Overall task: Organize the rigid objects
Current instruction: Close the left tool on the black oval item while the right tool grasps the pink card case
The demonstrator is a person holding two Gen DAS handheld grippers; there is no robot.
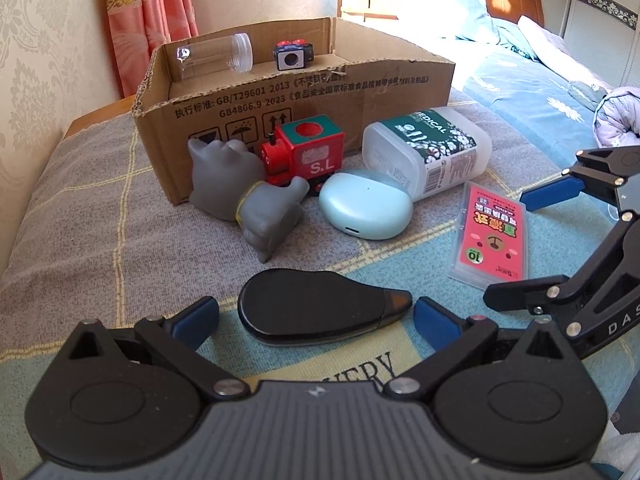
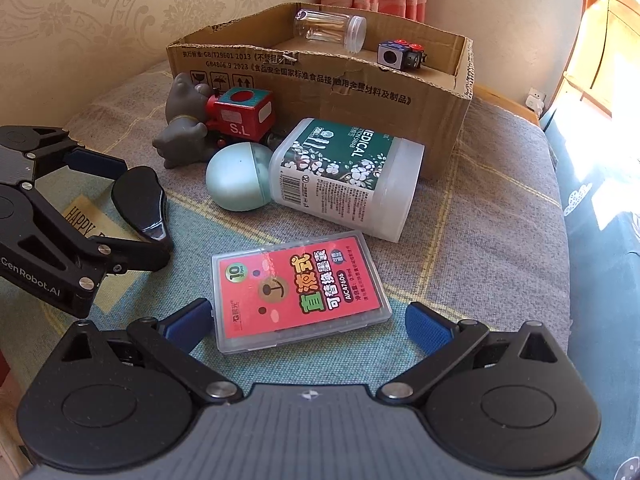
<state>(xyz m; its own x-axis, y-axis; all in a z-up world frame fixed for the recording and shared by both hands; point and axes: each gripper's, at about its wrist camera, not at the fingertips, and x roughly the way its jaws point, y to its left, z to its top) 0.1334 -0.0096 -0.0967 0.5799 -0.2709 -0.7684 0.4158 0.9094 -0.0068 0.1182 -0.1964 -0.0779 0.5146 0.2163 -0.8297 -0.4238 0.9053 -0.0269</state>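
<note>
My left gripper point(image 1: 316, 316) is open, its blue pads either side of a black teardrop-shaped device point(image 1: 316, 312) lying on the blanket; the device also shows in the right wrist view point(image 2: 138, 196). My right gripper point(image 2: 308, 320) is open around a clear flat case with a red label point(image 2: 300, 290); the case also shows in the left wrist view point(image 1: 494, 236). Beyond lie a mint earbud case point(image 1: 366, 204), a white medical swab tub point(image 1: 432, 150), a red toy train point(image 1: 306, 152) and a grey rubber animal point(image 1: 240, 184). A cardboard box point(image 1: 280, 92) holds a clear jar point(image 1: 216, 56) and a small cube toy point(image 1: 292, 54).
Everything sits on a grey checked blanket point(image 1: 100, 208) on a bed. Pink curtains point(image 1: 148, 12) and a wall stand behind the box. A blue quilt and pillows point(image 1: 520, 64) lie to the right, with a wooden headboard beyond.
</note>
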